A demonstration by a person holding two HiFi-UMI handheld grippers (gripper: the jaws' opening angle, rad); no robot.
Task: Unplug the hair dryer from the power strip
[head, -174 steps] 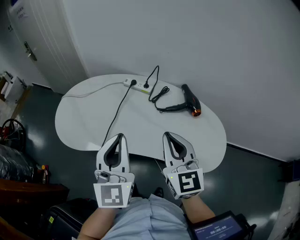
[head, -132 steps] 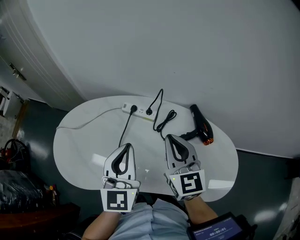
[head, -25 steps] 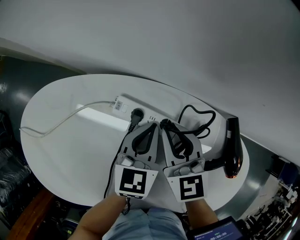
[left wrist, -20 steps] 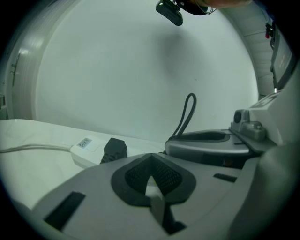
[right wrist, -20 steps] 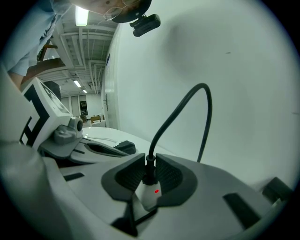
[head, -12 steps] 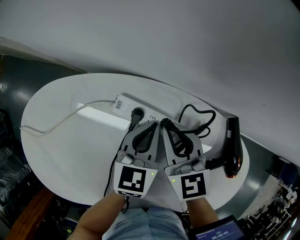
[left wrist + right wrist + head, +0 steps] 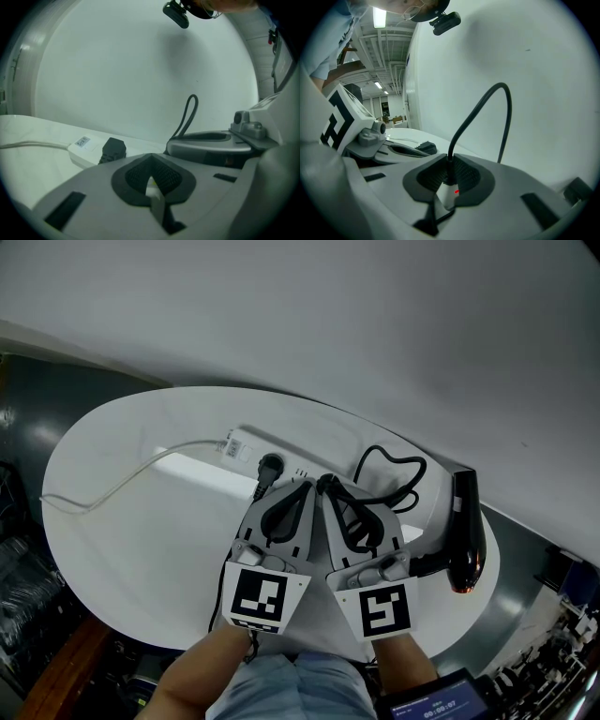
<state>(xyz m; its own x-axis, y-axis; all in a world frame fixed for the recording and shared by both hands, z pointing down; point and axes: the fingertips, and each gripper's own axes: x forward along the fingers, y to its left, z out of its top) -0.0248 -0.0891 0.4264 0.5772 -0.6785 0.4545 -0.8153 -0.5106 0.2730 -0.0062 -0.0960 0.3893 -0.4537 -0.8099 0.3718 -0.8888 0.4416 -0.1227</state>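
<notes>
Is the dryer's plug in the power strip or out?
Apparently in: the plug stands on the strip, between the closing right tongs; where plug meets strip is hidden.

pale grey left tongs (image 7: 302, 487) and right tongs (image 7: 328, 487), black pads (image 7: 469, 176), marker cubes (image 7: 258, 597), light-blue shirt (image 7: 295, 688)

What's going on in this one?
A person works two handheld grippers over a white table. The right gripper has its jaws closing on the hair dryer's plug, which is not yet out of the power strip. The left gripper, jaws together, sits at the power strip right beside it. The hair dryer lies off to the right.
</notes>
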